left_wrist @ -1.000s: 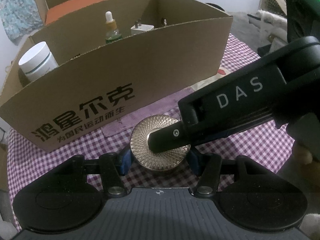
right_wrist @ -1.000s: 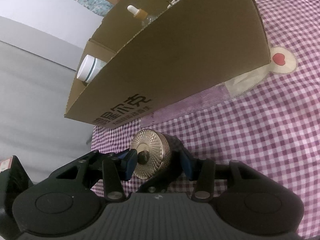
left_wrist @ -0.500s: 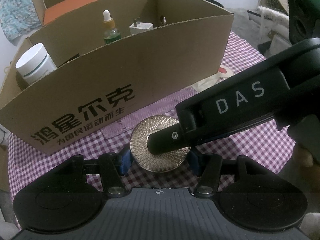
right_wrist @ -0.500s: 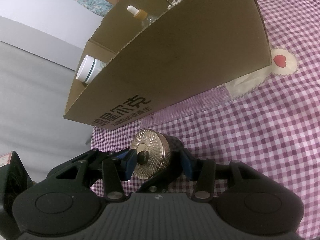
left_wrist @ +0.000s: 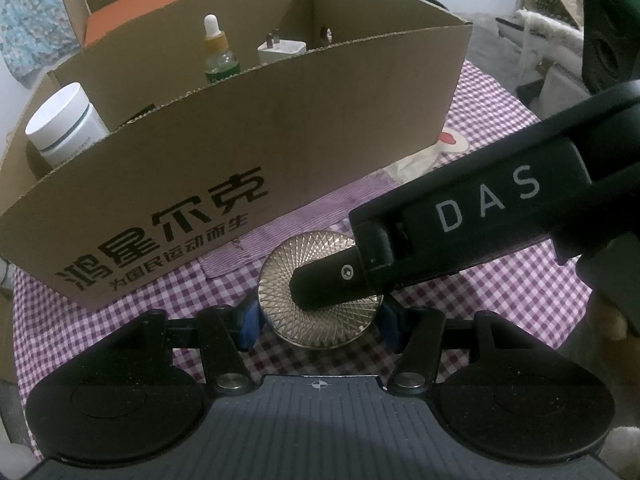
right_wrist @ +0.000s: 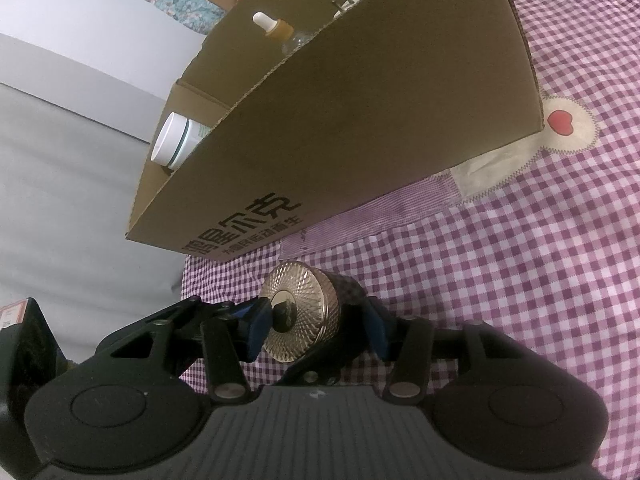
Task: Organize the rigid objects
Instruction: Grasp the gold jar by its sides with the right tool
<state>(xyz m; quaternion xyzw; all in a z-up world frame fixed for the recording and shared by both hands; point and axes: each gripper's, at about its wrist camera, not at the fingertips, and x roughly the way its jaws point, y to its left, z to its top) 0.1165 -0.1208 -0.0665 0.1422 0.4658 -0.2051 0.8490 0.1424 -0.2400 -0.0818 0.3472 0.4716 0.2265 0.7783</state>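
A small jar with a faceted gold lid (left_wrist: 320,328) sits low over the checked cloth, just in front of the cardboard box (left_wrist: 280,140). My left gripper (left_wrist: 319,320) is shut on it, with its blue pads on the two sides of the lid. My right gripper (right_wrist: 316,324) reaches in from the right and holds the same jar (right_wrist: 304,320) top to bottom. One of its fingers (left_wrist: 332,280) lies across the lid's centre, and the other is at the jar's base. Its jaws are opening slightly, and the upper pad still touches the lid.
The open box (right_wrist: 360,120) holds a white tub (left_wrist: 64,124), a dropper bottle (left_wrist: 218,52) and a white plug charger (left_wrist: 280,46). A second box with an orange item (left_wrist: 160,4) stands behind it. A purple checked tablecloth (left_wrist: 500,300) spreads to the right.
The right gripper's far pad has edged outward a little at the jar's base. Both hands and the jar have stayed where they were.
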